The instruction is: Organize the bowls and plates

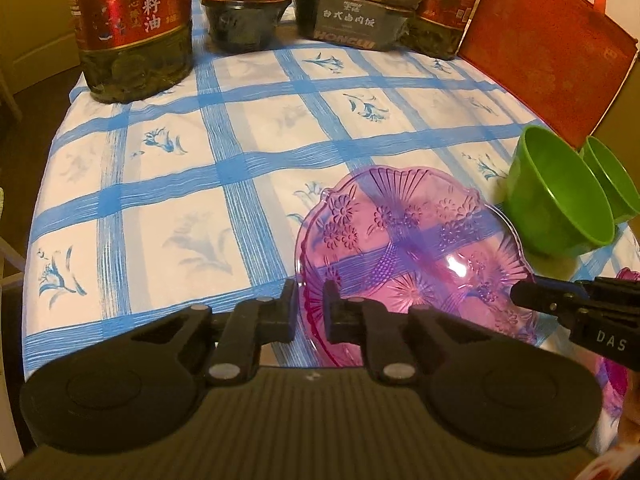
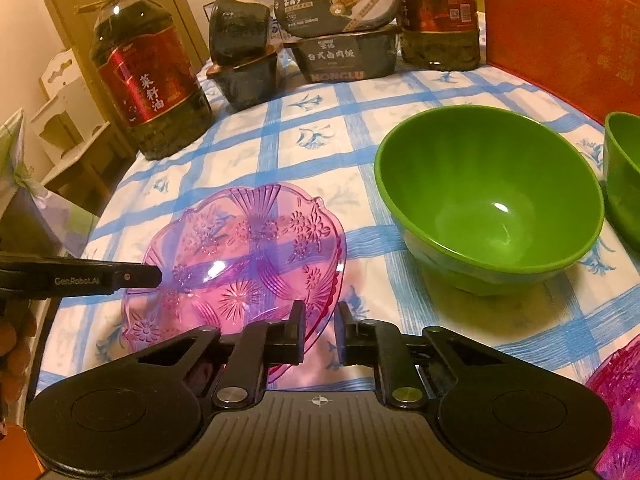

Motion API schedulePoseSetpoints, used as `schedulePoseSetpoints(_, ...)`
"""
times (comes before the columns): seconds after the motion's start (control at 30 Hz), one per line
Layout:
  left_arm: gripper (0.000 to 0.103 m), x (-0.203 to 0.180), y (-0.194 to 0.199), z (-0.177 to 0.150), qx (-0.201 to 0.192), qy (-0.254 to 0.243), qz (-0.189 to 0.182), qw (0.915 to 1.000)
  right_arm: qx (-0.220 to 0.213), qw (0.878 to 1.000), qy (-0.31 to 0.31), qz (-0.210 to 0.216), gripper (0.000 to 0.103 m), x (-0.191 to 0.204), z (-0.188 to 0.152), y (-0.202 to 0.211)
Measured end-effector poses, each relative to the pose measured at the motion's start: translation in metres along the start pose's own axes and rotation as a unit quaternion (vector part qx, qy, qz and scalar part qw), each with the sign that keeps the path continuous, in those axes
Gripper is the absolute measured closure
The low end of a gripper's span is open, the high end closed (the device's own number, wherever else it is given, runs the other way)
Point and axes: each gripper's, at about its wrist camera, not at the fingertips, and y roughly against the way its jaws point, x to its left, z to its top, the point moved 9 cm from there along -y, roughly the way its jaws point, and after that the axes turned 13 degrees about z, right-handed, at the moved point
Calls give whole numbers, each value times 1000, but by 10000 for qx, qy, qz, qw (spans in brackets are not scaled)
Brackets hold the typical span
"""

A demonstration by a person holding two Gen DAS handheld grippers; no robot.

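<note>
A clear pink embossed plate (image 1: pixel 420 240) (image 2: pixel 248 248) lies on the blue-checked tablecloth (image 1: pixel 180 200). My left gripper (image 1: pixel 311 294) is shut on its near left rim, and its finger also shows in the right wrist view as a black bar (image 2: pixel 136 276) over that edge. My right gripper (image 2: pixel 321 314) is shut on the opposite rim, and it enters the left wrist view (image 1: pixel 524 296) from the right. A large green bowl (image 1: pixel 560 204) (image 2: pixel 488 192) stands just right of the plate, with a second green bowl (image 1: pixel 612 184) (image 2: pixel 624 168) beside it.
A big oil bottle (image 1: pixel 132 28) (image 2: pixel 148 80), stacked dark food boxes (image 1: pixel 352 20) (image 2: pixel 340 32) and a red bag (image 1: pixel 548 48) line the far side. Another pink plate (image 2: pixel 616 400) sits at the near right corner. The table drops off at the left.
</note>
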Motion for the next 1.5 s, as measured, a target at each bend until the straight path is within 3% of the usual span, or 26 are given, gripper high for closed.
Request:
schedulePoseSetpoints(0.4, 92, -14, 73, -1, -303, 41, 15, 9995, -236, 9996, 46, 142, 89, 18, -1, 61)
schedulePoseSetpoints(0.83, 92, -91, 172, -37, -558, 32, -183, 9983, -547, 9984, -86, 66, 89, 2, -35, 180)
schedulePoseSetpoints(1.13, 92, -150, 194, -73, -501, 59, -401, 9979, -710, 9973, -90, -183, 89, -28, -60, 243)
schedulePoseSetpoints(1.5, 92, -219, 192, -109, -389, 55, -700, 9968, -678, 9958, -268, -548, 89, -83, -100, 286)
